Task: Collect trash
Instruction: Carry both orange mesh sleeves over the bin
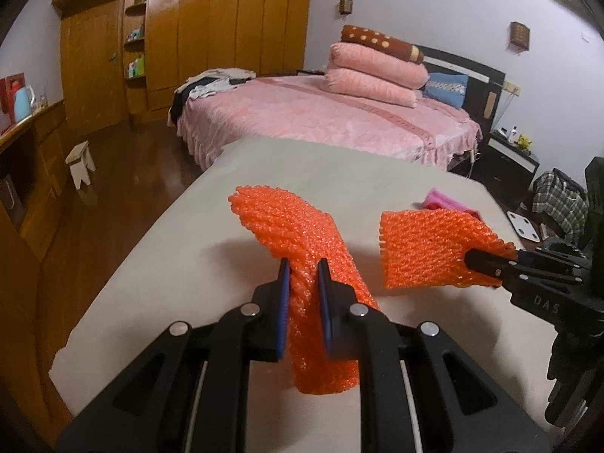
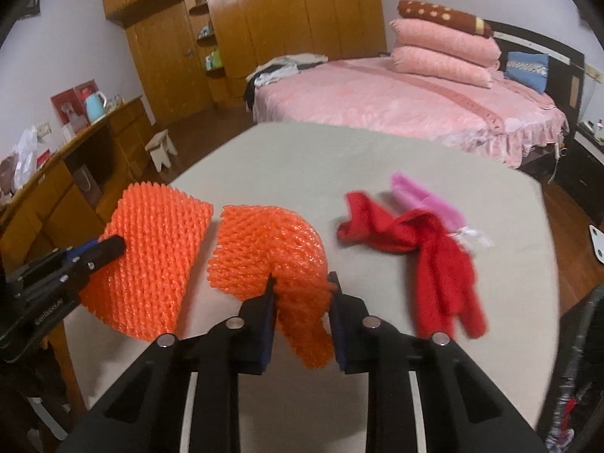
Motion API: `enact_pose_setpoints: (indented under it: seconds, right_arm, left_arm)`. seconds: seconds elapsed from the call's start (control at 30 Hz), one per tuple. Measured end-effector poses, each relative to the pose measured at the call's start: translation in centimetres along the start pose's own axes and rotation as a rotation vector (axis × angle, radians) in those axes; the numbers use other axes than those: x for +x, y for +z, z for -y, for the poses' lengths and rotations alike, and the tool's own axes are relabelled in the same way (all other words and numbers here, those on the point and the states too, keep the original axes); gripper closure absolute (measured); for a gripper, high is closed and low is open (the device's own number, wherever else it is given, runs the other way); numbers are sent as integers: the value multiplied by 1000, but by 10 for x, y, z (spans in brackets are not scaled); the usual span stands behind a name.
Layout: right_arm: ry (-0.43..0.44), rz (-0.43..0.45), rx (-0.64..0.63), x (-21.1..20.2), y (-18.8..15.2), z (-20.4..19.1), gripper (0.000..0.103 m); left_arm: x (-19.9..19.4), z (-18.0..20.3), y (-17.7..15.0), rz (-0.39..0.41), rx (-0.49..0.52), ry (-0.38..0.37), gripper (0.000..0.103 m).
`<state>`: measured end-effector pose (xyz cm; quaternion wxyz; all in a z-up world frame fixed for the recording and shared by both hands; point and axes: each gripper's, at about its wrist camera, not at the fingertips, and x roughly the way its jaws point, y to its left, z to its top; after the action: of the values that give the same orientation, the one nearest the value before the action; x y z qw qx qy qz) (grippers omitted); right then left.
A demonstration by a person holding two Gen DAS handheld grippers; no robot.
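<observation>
Left tongs and right tongs each clamp an orange foam net above the table.

White scale cut off at edge

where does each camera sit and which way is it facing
Left wrist: sits on the left claw, looking forward and down across the grey table toward the pink bed; its own fingers pinch an orange foam net, and the right claw enters from the right, holding a second net.
Right wrist: sits on the right claw, facing the same way; the left claw enters from the left.
Shared: both nets, table, bed, wooden wardrobe.
</observation>
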<state>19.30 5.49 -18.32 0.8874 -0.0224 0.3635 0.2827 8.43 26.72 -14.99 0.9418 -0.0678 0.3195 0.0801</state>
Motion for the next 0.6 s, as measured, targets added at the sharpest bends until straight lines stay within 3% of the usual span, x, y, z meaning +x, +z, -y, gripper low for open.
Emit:
enact_pose_setpoints:
  seconds: [0.6]
  right_arm:
    - [-108, 168, 84, -106, 12, 60, 78]
  left_arm:
    - [-33, 104, 30, 89, 104, -143, 90]
